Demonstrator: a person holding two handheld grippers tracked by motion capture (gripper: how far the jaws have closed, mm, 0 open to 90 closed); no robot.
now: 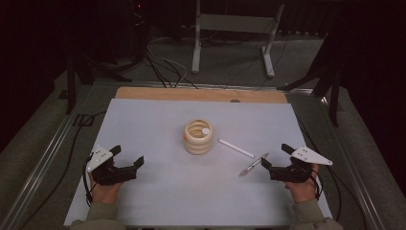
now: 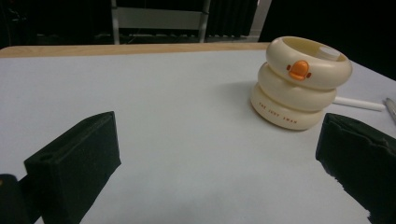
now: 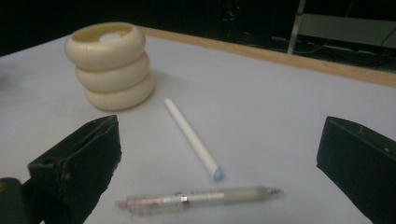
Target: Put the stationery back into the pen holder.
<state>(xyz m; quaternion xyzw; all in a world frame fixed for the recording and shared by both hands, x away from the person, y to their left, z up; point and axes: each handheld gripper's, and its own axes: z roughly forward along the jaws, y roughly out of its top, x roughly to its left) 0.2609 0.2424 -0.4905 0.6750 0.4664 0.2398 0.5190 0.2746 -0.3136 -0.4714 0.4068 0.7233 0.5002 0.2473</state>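
In the high view, one cream holder [image 1: 198, 137] of three stacked rings stood at the centre of the counter [image 1: 158, 191]. One white stick [image 1: 236, 148] lay right of it, running from upper left to lower right. One pen [image 1: 253, 165] lay further right, slanting from lower left to upper right, just beside the right gripper [image 1: 275, 162], whose jaws were spread and empty. The left gripper [image 1: 127, 155], at the lower left, was likewise spread and empty.

In the left gripper view, the holder [image 2: 299, 84] stood at the upper right with an orange beak on its top ring; small orange lettering on the bottom ring was too small to read surely.

In the right gripper view, the pen [image 3: 201, 198] lay crosswise between the jaws at the bottom, tip to the right. The stick [image 3: 192, 137] ran from the centre toward the lower right.
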